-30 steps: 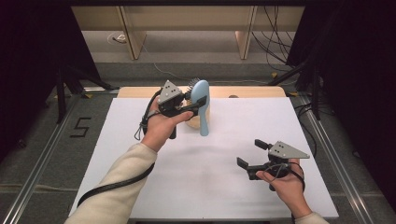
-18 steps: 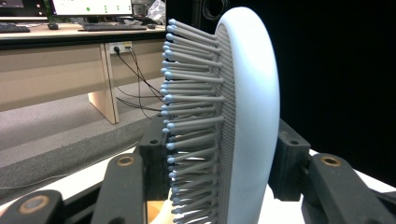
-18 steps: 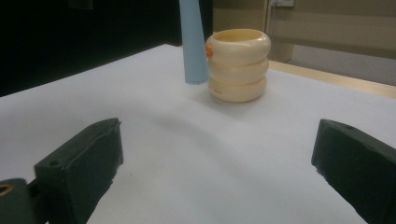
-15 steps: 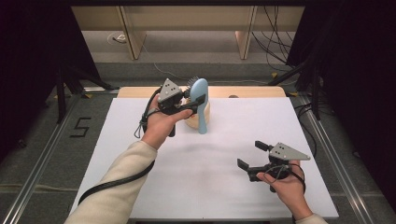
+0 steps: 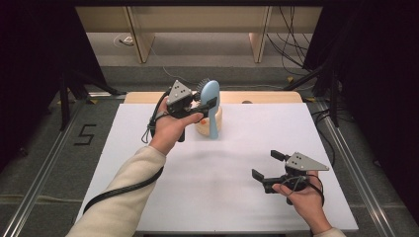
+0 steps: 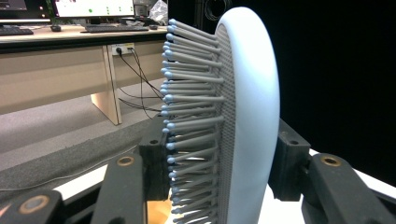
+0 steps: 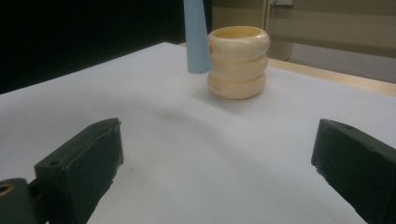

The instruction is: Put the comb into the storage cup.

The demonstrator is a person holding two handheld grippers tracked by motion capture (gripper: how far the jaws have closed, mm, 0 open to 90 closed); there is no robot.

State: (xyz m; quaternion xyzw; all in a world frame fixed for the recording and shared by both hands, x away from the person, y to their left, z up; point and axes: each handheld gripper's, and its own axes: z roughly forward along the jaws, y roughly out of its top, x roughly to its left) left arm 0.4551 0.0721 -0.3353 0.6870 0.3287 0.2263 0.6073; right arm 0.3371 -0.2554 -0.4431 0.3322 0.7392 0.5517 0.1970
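Hairbrush [image 5: 211, 101], pale blue, stands upright in my left tongs [image 5: 200, 104], clenched on its head, with the handle hanging just beside the cream ringed holder [image 5: 216, 120]. My right tongs [image 5: 267, 166] hover released over the table [image 5: 207, 187], well apart from it.

The high view is evenly lit from above; the white table [image 5: 217, 197] is bright, and both sides of the frame are almost black. Shadows on the table are soft and weak. In the left gripper view the brush [image 6: 243, 116] is sharp and the background slightly soft. In the right gripper view the near jaws are blurred.
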